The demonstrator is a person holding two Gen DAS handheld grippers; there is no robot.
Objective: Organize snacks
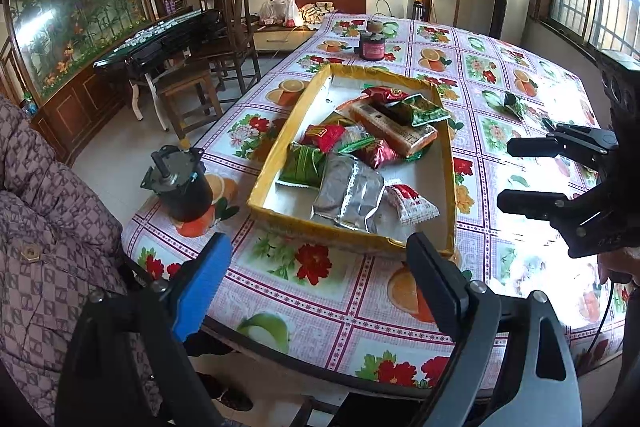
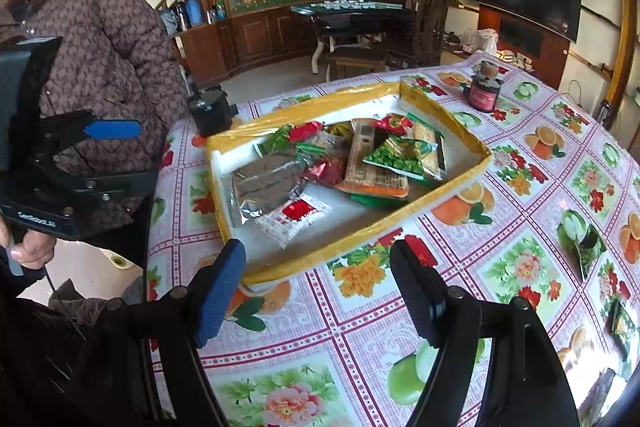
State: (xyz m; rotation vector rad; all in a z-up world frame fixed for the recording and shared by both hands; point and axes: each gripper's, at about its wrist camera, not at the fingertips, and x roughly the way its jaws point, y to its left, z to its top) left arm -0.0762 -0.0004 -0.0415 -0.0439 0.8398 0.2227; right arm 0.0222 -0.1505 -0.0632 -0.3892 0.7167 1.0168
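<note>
A shallow white tray with a yellow rim point(image 1: 276, 119) point(image 2: 444, 115) sits on the floral tablecloth and holds several snack packets: a silver pouch point(image 1: 348, 195) point(image 2: 264, 187), a red-and-white packet point(image 1: 412, 205) point(image 2: 294, 217), green packets point(image 1: 424, 111) point(image 2: 400, 157), red packets and an orange cracker pack point(image 1: 396, 129). Loose dark green packets point(image 2: 588, 251) lie on the cloth at the right; one shows in the left wrist view point(image 1: 512, 103). My left gripper point(image 1: 320, 291) is open and empty, just short of the tray's near rim. My right gripper point(image 2: 316, 287) is open and empty at the tray's near corner.
A black cylindrical motor point(image 1: 184, 187) point(image 2: 210, 111) stands left of the tray. A dark jar point(image 1: 372, 45) point(image 2: 484, 89) stands beyond it. A person in a patterned jacket point(image 2: 104, 67) stands at the table's left edge. Chairs and a mahjong table point(image 1: 160, 43) stand behind.
</note>
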